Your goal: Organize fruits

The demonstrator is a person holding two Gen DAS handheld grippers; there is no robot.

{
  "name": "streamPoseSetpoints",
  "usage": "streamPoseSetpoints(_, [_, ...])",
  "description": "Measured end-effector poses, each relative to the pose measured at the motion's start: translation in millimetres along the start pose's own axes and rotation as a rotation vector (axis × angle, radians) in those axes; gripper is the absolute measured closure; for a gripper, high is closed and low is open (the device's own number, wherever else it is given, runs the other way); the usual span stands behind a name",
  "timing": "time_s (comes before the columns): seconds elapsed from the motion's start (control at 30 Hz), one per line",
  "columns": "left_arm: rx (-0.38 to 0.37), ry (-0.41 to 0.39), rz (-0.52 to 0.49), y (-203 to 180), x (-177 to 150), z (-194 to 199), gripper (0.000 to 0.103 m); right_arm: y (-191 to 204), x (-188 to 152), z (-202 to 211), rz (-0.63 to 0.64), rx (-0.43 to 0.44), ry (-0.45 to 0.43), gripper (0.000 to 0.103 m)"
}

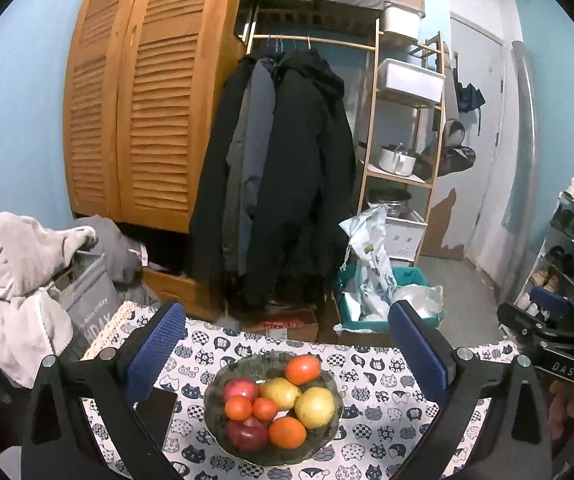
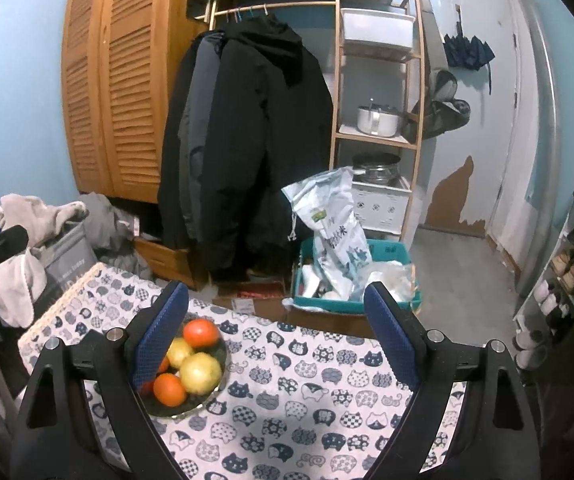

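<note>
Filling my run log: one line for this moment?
left gripper: open, empty | right gripper: open, empty | round glass fruit bowl: full

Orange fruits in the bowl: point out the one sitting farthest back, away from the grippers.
The orange fruit at the bowl's far rim, alone behind the yellow fruits; the other orange ones lie nearer the front.

Home entryway — hung coats (image 1: 283,168), shoe rack (image 1: 567,256).

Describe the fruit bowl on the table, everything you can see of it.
The bowl is round, shallow and dark greenish, seemingly glass, and sits upright on the cat-print tablecloth. It holds eight visible fruits, heaped and touching: four orange ones, two yellow ones and two red ones. No gripper touches it. In the right wrist view a gripper finger hides its left side.
</note>
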State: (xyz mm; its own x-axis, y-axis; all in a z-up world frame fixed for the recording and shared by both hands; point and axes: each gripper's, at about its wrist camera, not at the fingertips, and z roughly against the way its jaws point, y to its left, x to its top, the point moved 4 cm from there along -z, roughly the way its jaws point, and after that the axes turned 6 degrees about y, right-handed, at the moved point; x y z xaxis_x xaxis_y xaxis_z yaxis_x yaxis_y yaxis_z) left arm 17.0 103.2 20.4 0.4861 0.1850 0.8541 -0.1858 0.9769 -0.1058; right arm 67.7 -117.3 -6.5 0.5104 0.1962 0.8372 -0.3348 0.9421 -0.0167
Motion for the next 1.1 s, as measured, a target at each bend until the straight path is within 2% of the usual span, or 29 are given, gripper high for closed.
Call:
streamPoseSetpoints(0.3, [0.014, -0.003, -0.001, -4, -1, -3, 0.001, -13, -5, -4, -0.022, -0.008, 0.014, 0.015])
streamPoseSetpoints(1.1, [0.041, 0.01, -0.016, -8, -3, -6, 0.001, -15, -4, -7, -0.023, -0.01, 0.017, 0.015])
